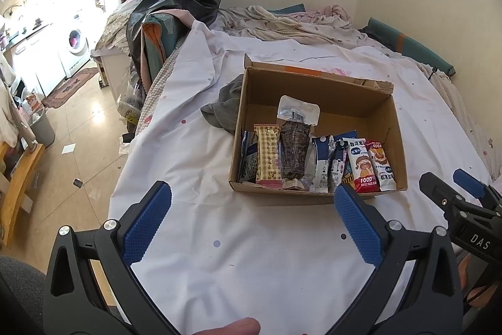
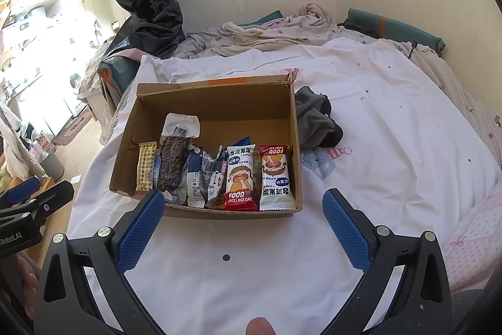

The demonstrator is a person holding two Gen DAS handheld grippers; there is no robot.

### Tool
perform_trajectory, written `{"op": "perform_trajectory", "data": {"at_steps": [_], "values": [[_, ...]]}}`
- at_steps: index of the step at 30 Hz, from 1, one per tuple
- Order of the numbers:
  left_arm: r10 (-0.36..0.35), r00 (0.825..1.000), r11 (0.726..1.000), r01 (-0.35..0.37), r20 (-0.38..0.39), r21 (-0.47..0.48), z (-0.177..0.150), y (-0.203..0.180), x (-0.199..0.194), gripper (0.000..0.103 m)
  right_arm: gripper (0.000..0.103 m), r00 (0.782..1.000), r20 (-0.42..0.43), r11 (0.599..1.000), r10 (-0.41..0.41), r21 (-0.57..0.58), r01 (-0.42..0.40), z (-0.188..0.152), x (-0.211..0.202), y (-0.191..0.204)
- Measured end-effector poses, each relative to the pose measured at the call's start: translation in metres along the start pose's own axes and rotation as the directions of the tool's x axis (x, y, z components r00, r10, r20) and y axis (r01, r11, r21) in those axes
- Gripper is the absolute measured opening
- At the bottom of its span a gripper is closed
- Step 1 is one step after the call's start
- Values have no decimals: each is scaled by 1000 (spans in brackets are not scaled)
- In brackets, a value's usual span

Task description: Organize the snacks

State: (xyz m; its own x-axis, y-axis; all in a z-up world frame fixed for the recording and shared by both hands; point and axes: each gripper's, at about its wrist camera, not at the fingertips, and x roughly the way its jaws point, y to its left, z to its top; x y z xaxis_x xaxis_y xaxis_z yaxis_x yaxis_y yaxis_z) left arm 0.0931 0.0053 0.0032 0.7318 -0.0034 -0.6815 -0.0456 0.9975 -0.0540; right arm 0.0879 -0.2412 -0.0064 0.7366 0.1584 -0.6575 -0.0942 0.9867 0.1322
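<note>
Both hands parked above bed, I hold short of box (image 2: 216, 102). Left gripper (image 1: 252, 217) jaws wide open, empty. Right gripper (image 2: 243, 223) jaws wide open, empty. Snacks (image 2: 216, 175) stand in row along box's near wall, just ahead of both jaws. Grey cloth (image 2: 315, 121) beside box. No loose snacks visible on sheet; sorting looks near done. Next, I judge: check row, straighten leaning packets.
</note>
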Motion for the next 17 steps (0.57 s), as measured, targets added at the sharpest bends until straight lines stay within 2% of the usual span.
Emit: {"op": "perform_trajectory", "data": {"at_steps": [17], "values": [[9,1000,1000,-9,-7,-7,-3,-1,1,103,103,1000,7,1000,4,0,-5,1,-2,1]]}}
